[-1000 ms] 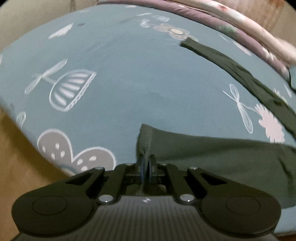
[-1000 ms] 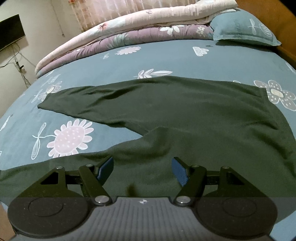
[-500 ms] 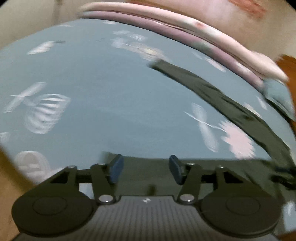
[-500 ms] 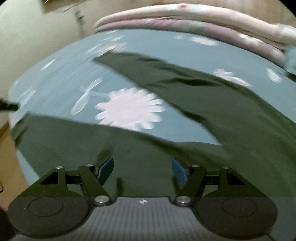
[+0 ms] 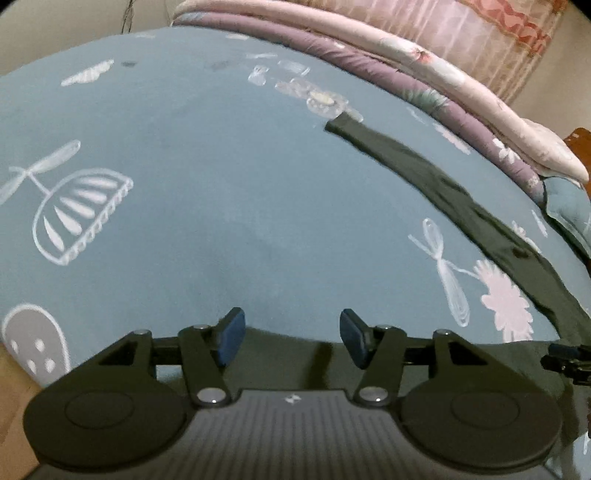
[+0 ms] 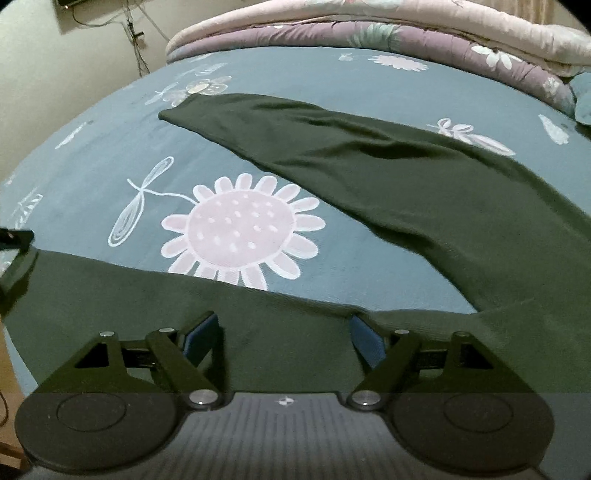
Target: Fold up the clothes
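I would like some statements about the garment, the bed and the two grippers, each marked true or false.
1. The dark green garment lies spread on a blue bedsheet with a flower print. True.
2. The left gripper is clamped on the cloth. False: its jaws are apart and opening, and the pads press on nothing.
3. A folded quilt lies along the far edge of the bed. True.
4. The right gripper holds a white towel. False: its jaws are opening above the green cloth, and no towel is in view.
5. The garment is folded into a neat square. False: its two long parts lie stretched out apart.
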A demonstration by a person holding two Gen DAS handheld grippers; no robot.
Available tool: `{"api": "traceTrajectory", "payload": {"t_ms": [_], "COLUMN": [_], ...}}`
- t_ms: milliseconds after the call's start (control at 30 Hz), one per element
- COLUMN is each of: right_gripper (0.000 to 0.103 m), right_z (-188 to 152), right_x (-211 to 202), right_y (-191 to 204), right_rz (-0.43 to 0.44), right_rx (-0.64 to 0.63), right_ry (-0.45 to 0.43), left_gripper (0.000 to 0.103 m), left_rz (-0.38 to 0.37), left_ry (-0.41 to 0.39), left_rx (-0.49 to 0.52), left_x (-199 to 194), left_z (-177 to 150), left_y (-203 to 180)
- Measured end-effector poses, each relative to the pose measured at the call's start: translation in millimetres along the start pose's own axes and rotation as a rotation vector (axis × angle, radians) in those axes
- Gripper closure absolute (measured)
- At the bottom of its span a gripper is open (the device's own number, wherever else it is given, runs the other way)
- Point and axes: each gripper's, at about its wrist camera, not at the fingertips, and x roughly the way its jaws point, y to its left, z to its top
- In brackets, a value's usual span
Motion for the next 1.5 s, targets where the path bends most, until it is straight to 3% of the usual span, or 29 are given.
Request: {"api": "traceTrajectory", "payload": {"t_ms": [133,233,300,400,467,533,567,633,700,800,900,967,1067,1100,1200,1333,1400,1500], "right_gripper": [0.017,0.016,0.016,0.005,0.004,0.000,0.000,0.000,0.000,0.000,0.000,0.000,0.000,0.000,0.000,0.000,0.000,0.000], "right_z": [-7.0,-21.0,-31.1,-40.1,-41.4,-41.9,-41.8,-41.0,-41.2,-41.5,-41.8,-42.3,-43.2,-43.3,-42.8,-42.0,-42.3,-42.3], "right_x": [-21.4,-25.9,-20.8,-16.1,-15.3,-12.7,-11.4,-11.1,-11.1,-10.2,-10.0,-10.3,-11.1,-11.2,-10.4,-9.5,-9.8,-15.0], "right_y": [6.5,11.3,12.7,9.9,7.7,8.1,9.3,10.2,9.5,10.1,10.5,10.6,10.2,10.1,9.4,9.6,9.6,10.6], "right_rz": [0.002,0.007,-0.029,-0.072,-0.071,-0.072,-0.071,-0.071,-0.067,-0.069,-0.070,-0.070,-0.071,-0.072,-0.071,-0.072,-0.075,-0.100], "right_rx": [-0.049,-0.100,-0.128,-0.119,-0.096,-0.092,-0.098,-0.105,-0.105,-0.107,-0.104,-0.102,-0.097,-0.095,-0.096,-0.095,-0.092,-0.082], "right_ry": [0.001,0.042,0.086,0.101,0.097,0.098,0.101,0.103,0.102,0.103,0.100,0.097,0.093,0.092,0.093,0.091,0.088,0.080], "left_gripper": [0.039,0.038,0.037,0.032,0.030,0.030,0.032,0.032,0.032,0.031,0.029,0.030,0.033,0.033,0.032,0.028,0.028,0.029], "left_rz": [-0.077,-0.116,-0.127,-0.127,-0.078,0.019,0.073,0.105,0.059,0.004,-0.063,-0.039,0.134,0.155,0.080,-0.024,-0.044,0.021], "left_ry": [0.056,0.122,0.116,0.162,0.142,0.120,0.118,0.075,0.033,0.016,0.056,0.057,0.021,0.013,-0.008,-0.013,0.012,0.030], "left_rx": [0.057,0.092,0.069,0.042,0.079,0.072,0.033,-0.083,-0.143,-0.098,-0.073,-0.085,-0.093,-0.103,-0.139,-0.079,-0.048,-0.017], "left_x": [-10.3,-13.1,-20.8,-35.3,-42.0,-44.5,-45.5,-52.1,-59.9,-53.7,-34.4,-27.2,-33.7,-36.4,-42.5,-26.2,-10.4,3.3], "left_z": [-21.4,-45.6,-59.2,-63.3,-65.6,-68.1,-67.7,-64.8,-61.2,-57.6,-58.9,-62.9,-55.4,-51.8,-41.2,-35.8,-36.7,-34.6], "left_y": [-11.7,-18.4,-13.0,-9.1,-10.6,-3.3,3.9,20.3,27.1,11.9,-1.4,1.1,7.0,10.7,17.3,-2.6,-12.2,-19.5]}}
